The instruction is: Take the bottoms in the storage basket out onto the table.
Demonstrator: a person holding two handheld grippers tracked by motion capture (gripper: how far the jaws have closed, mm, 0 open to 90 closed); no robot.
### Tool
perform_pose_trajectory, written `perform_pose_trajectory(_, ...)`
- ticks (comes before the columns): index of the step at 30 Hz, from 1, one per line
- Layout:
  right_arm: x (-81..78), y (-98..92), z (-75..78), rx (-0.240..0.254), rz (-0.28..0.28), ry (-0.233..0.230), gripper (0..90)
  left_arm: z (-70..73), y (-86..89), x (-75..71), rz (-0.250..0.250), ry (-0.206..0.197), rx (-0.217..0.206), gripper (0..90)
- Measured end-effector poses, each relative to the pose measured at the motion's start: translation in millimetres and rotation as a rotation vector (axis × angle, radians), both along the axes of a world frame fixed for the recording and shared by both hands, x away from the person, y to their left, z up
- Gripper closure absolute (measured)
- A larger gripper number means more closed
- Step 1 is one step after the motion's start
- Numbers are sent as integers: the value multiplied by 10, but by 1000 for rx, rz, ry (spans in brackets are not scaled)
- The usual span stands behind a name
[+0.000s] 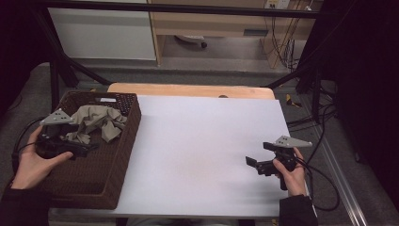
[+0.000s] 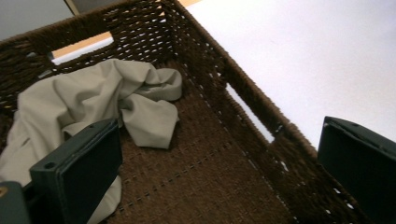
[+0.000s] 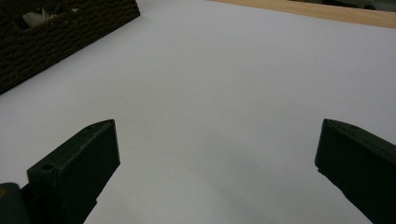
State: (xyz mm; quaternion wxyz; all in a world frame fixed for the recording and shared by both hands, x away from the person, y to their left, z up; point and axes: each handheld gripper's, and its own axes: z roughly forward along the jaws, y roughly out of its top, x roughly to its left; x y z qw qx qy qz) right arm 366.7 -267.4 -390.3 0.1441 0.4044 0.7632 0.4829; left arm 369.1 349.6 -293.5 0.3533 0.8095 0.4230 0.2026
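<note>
A dark brown woven basket (image 1: 126, 143) stands on the left part of the white table top (image 1: 202, 136). A crumpled beige cloth (image 1: 96, 120) lies in the basket's far half. My left gripper (image 1: 87, 147) hangs over the basket's near-left part, just in front of the cloth. In the left gripper view its jaws stand wide apart, so the left gripper (image 2: 219, 163) is open and holds nothing, with the cloth (image 2: 93, 98) just beyond one jaw and the basket wall (image 2: 243, 88) to the right. My right gripper (image 1: 259, 154) is low over the table's right side, open and holding nothing (image 3: 217, 158).
A strip of wooden table (image 1: 188, 89) shows beyond the white top. The basket's corner (image 3: 60, 28) is far off in the right gripper view, across bare white table top (image 3: 224, 70). Cables (image 1: 324, 141) trail off the table's right side.
</note>
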Motion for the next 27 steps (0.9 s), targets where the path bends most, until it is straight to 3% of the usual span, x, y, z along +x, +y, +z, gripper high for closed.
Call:
perform_pose_trajectory(4, -1, 0, 0, -2, 2, 0, 4, 6, 47, 56, 19, 9, 27, 0)
perform_pose_trajectory(14, 1, -1, -2, -7, 2, -1, 4, -104, 202, 248, 80, 34, 27, 24)
perform_pose_trajectory(22, 2, 6, -5, -7, 0, 1, 4, -221, 319, 395, 135, 63, 80, 24)
perform_pose_trajectory(27, 1, 6, -6, -7, -2, 0, 4, -256, 364, 452, 164, 70, 92, 29)
